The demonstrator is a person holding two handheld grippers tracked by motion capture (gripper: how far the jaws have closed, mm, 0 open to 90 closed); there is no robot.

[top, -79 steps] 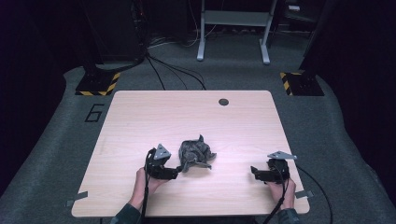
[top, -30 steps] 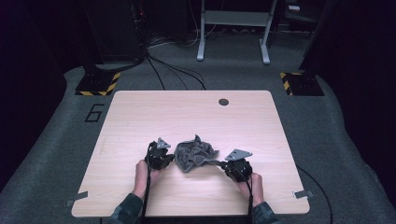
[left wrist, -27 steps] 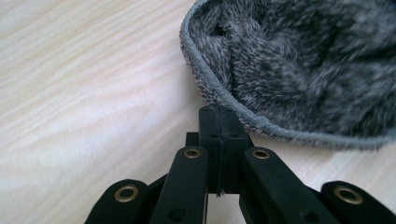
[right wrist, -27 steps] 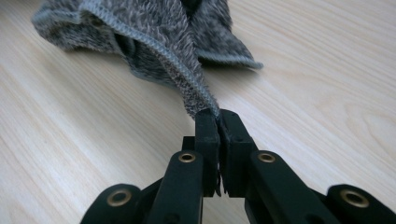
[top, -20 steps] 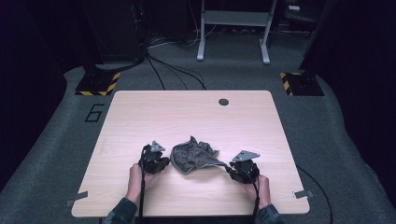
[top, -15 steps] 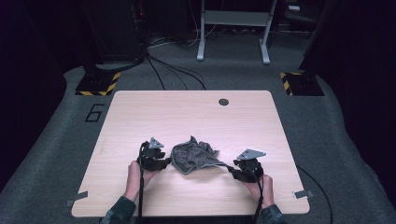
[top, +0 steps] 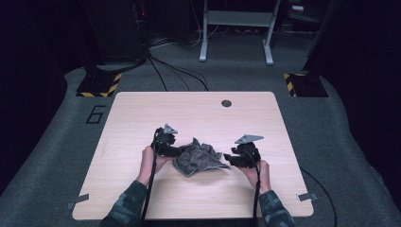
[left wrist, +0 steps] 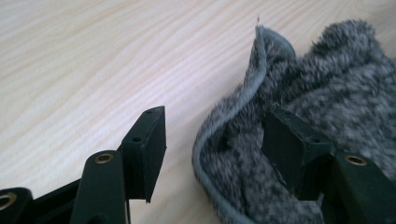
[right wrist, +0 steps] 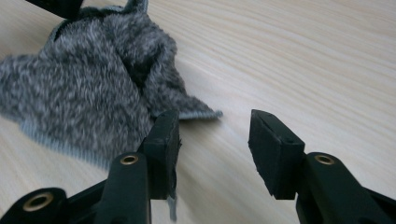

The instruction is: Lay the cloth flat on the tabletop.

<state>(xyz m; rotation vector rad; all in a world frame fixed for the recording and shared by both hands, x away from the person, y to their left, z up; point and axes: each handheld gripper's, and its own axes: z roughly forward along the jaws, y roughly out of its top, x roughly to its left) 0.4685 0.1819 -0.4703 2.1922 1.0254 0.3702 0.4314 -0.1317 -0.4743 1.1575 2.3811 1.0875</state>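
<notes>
**Grey towel let go in a heap, spreading or folding not yet done**

Grey and fluffy, the small towel (top: 198, 160) lies crumpled on the near half of the table (top: 142, 109), roughly midway between the two hands. It is bunched into a loose mound with several folds standing up and one hemmed corner poking out toward the right; no edge lies flat or straight. Judged from that, whatever tidy shape it is meant to reach (laid out flat or folded, I cannot tell which) is not there yet, and most of the work seems to remain.

Seen from the left gripper view, the left claw (left wrist: 215, 140) stands partly open and its jaws have just been opening. A raised fold of the towel's hem sits in the gap and one jaw rests against the pile, but the other jaw is clear of it over bare wood, so nothing is clamped. The right claw (right wrist: 215, 140) is likewise partly open and has just been opening: the towel's pointed corner lies just beyond its jaws, with cloth brushing one jaw and only wood between the two.

Both claws flank the heap closely in the high view, left claw (top: 171, 150) touching its edge, right claw (top: 231, 159) at the corner. A fresh grasp on two corners looks like the next need.
</notes>
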